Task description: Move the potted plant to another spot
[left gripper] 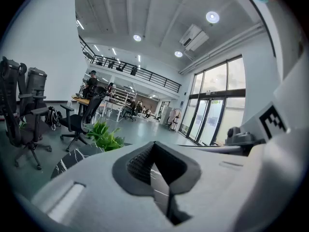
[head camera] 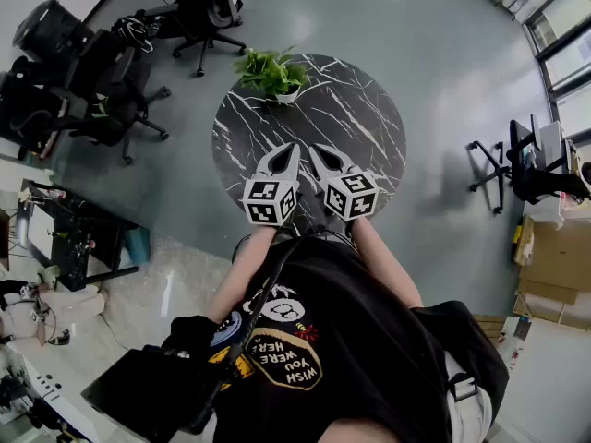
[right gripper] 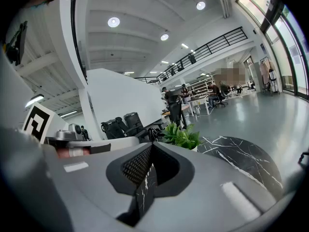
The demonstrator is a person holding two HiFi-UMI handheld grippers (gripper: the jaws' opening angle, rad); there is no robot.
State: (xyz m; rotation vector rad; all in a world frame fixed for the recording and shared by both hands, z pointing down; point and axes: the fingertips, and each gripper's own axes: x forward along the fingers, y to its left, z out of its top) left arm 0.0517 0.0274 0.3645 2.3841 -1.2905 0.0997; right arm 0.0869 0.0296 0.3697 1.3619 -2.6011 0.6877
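Two grippers hang side by side over the near edge of the round, black marbled surface [head camera: 355,109], and neither holds anything. The left gripper [head camera: 285,149] has its jaws together, the tips meeting with only a thin slit behind them. The right gripper [head camera: 318,150] is closed the same way. The potted plant [head camera: 271,72] stands at the far rim of the surface, towards the left, well apart from both grippers and untouched.

By the look of it, the task is at its very start: the approach to the plant is the step in hand, and no grasp has been made. The next move calls for spreading the jaws of one gripper and carrying it across the surface. It should come in low from the side, under the spreading leaves, to close on the white pot [head camera: 288,96]. Since the pot sits so near the rim, a nudge outward could tip it off, so the grip should be firm before lifting it upright.
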